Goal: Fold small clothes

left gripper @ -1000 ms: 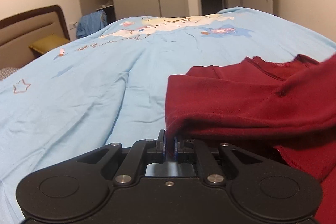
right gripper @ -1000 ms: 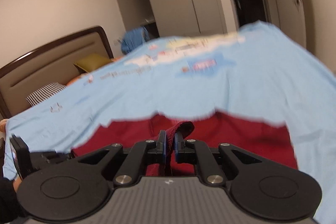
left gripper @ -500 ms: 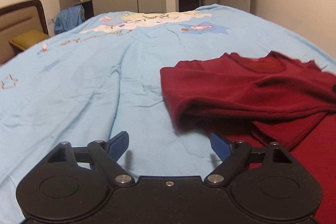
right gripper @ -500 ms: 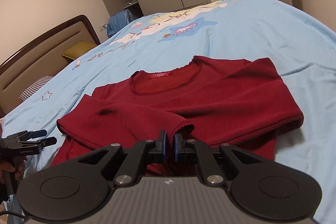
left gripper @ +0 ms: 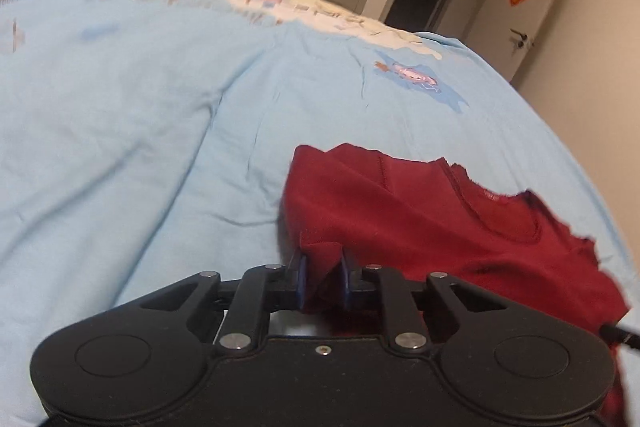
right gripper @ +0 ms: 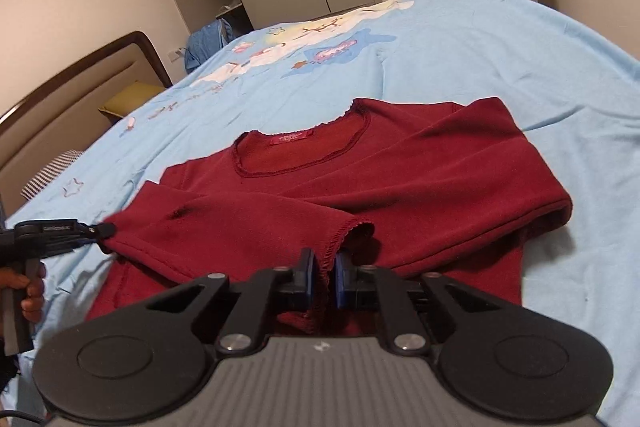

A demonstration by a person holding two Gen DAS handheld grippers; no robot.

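Red sweater [right gripper: 400, 183] lies on the blue bedsheet [right gripper: 520, 59]. Right hand-held gripper [right gripper: 323, 277] pinches its sleeve cuff; left hand-held gripper [left gripper: 323, 279], at 9 o'clock, pinches the folded edge — uneven pulling could slip the thin hold or skew the fold.

Both wrist views look low and close across the bed [right gripper: 500, 39], sharing the red sweater [right gripper: 400, 163].
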